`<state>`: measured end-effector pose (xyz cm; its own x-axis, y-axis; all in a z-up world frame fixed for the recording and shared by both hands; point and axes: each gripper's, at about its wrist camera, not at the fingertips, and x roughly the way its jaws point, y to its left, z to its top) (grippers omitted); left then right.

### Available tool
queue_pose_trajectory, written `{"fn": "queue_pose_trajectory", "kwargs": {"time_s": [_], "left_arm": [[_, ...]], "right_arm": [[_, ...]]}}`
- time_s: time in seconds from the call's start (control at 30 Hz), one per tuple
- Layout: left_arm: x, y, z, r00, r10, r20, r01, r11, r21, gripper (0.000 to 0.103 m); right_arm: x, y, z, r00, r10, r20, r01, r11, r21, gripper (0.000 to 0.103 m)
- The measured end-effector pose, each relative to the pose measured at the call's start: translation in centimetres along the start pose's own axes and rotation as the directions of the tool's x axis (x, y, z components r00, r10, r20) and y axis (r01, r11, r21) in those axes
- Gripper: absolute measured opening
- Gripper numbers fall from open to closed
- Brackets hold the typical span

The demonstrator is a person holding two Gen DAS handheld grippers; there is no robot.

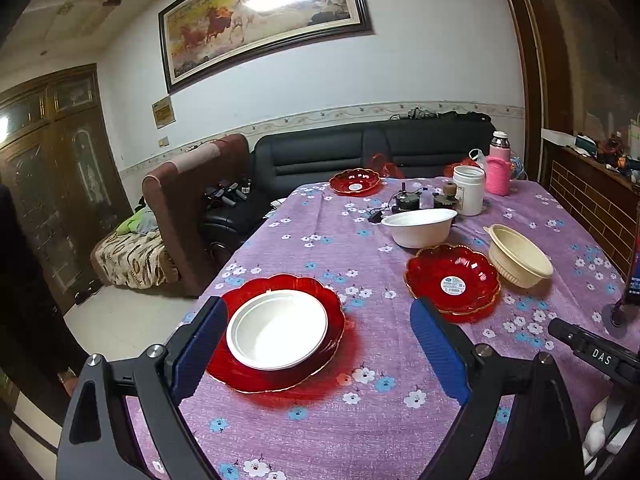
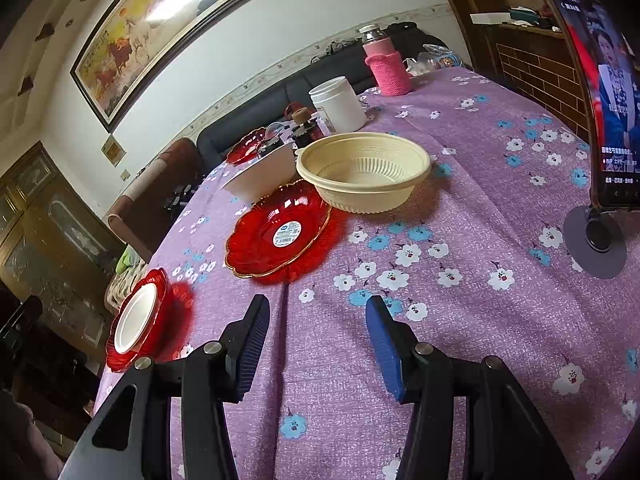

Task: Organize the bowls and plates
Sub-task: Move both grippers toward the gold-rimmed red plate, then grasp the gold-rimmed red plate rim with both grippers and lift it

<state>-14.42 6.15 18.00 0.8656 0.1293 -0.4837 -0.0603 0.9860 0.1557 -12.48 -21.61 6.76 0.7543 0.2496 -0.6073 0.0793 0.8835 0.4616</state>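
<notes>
1. Table (image 1: 360, 420), covered with a purple cloth printed with white and blue flowers; it carries every item below.
2. Left gripper (image 1: 320, 344), black frame with blue pads, jaws spread wide and holding nothing. It hangs over the near part of the cloth, just right of the stacked plate and bowl.
3. Right gripper (image 2: 316, 344), same build, jaws parted and empty. It hangs above bare cloth, short of the second red plate.
4. Red plate, near left (image 1: 240, 376), scalloped, translucent, gold-edged. It lies flat at the table's near left edge and bears a bowl.
5. White bowl on that plate (image 1: 277, 329), upright, seated in the plate's centre.
6. Second red plate (image 1: 453, 278), same pattern, round label in its middle. It lies flat at mid-table with nothing in it, just beside the cream bowl.
7. Cream bowl (image 2: 363, 170), ribbed inside, upright, directly on the cloth behind and right of the second plate.
8. Second white bowl (image 1: 418, 226), upright on the cloth, behind the second plate and left of the cream bowl.
9. Third red plate (image 1: 355, 182), at the far left edge, well apart from the others.
10. White jar (image 1: 468, 190), upright at the far end.
11. Pink flask (image 1: 499, 168), upright beside the jar.
12. Phone on a stand (image 2: 612, 100), right edge, screen lit.
</notes>
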Motion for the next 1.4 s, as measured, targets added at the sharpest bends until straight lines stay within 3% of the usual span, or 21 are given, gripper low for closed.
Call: {"fn": "queue_pose_trajectory", "kwargs": {"time_s": [0.3,0.47,0.63,0.8,0.9,0.93,1.07,1.13,1.3,1.4], "left_arm": [[1.8,-0.7,-0.5,0.999,-0.020,-0.047,0.020,1.000,0.003,0.092],[4.9,-0.6,0.2,0.986,-0.111,-0.121,0.109,0.994,-0.023,0.092],[9.8,-1.0,2.2,0.944,-0.243,-0.222,0.225,0.969,-0.103,0.092],[15.8,-3.6,4.1,0.873,-0.362,-0.326,0.326,0.931,-0.162,0.092],[20.3,-5.3,4.1,0.832,-0.377,-0.407,0.325,0.926,-0.193,0.092],[22.1,-5.9,3.9,0.809,-0.390,-0.439,0.327,0.921,-0.213,0.092],[26.5,-7.1,2.7,0.758,-0.408,-0.509,0.304,0.912,-0.277,0.092],[28.1,-7.9,2.4,0.754,-0.385,-0.533,0.281,0.921,-0.268,0.092],[30.2,-9.0,2.5,0.768,-0.347,-0.539,0.258,0.937,-0.236,0.092],[31.0,-9.6,2.5,0.759,-0.350,-0.549,0.272,0.937,-0.221,0.092]], "right_arm": [[1.3,-0.3,0.3,1.000,-0.001,-0.021,0.001,1.000,-0.001,0.054],[3.1,-0.2,1.6,0.999,-0.017,-0.045,0.017,1.000,0.000,0.054],[6.5,0.0,3.3,0.995,-0.057,-0.076,0.058,0.998,0.007,0.054],[10.3,-0.3,4.4,0.991,-0.041,-0.125,0.052,0.995,0.085,0.054],[12.0,-0.1,4.9,0.990,-0.038,-0.133,0.054,0.992,0.114,0.054],[12.5,0.0,5.1,0.990,-0.039,-0.135,0.056,0.991,0.120,0.054],[13.7,0.4,5.5,0.990,-0.053,-0.127,0.068,0.991,0.115,0.054],[14.1,0.5,5.6,0.991,-0.061,-0.121,0.073,0.993,0.097,0.054],[15.2,0.4,5.6,0.991,-0.048,-0.123,0.060,0.994,0.089,0.054],[15.2,0.3,5.6,0.994,-0.035,-0.105,0.044,0.995,0.088,0.054]]}}
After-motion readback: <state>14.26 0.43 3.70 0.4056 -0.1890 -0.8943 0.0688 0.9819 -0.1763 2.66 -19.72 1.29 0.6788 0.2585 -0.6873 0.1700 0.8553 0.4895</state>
